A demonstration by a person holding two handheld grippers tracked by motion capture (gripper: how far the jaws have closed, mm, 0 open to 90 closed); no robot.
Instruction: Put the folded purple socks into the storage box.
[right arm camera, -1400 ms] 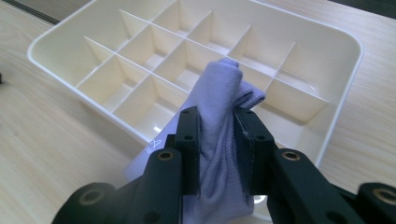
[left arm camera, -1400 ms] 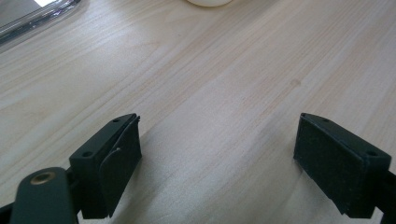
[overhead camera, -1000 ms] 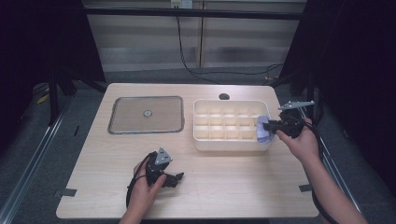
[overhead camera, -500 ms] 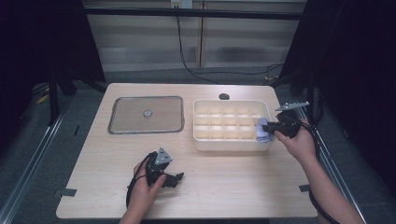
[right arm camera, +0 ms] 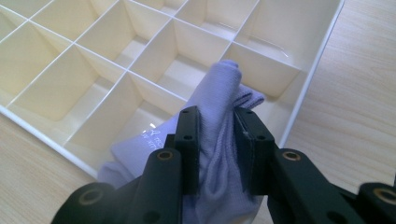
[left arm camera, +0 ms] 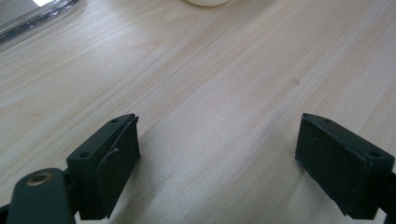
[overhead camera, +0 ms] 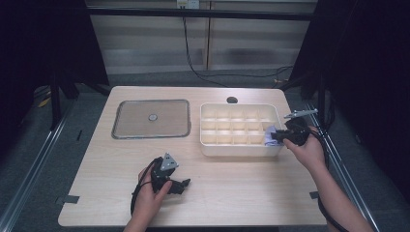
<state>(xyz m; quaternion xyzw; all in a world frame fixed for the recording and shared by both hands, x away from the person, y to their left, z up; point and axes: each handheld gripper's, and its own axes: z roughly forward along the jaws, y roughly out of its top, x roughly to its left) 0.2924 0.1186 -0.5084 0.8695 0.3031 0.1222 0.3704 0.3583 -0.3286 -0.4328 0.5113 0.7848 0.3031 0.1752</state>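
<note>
the right gripper (right arm camera: 217,126), jaws pinched on the lilac sock (right arm camera: 212,100) over the tray (overhead camera: 240,150)'s near-right cells, should lower it squarely into one cell; the left gripper (left arm camera: 217,161) rests wide open, empty.

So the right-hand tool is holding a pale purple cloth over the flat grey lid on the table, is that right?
Not quite. The right tool does grip the pale purple cloth, but over the white divided tray, at its right end, not the grey lid. The right gripper view shows it.
</note>
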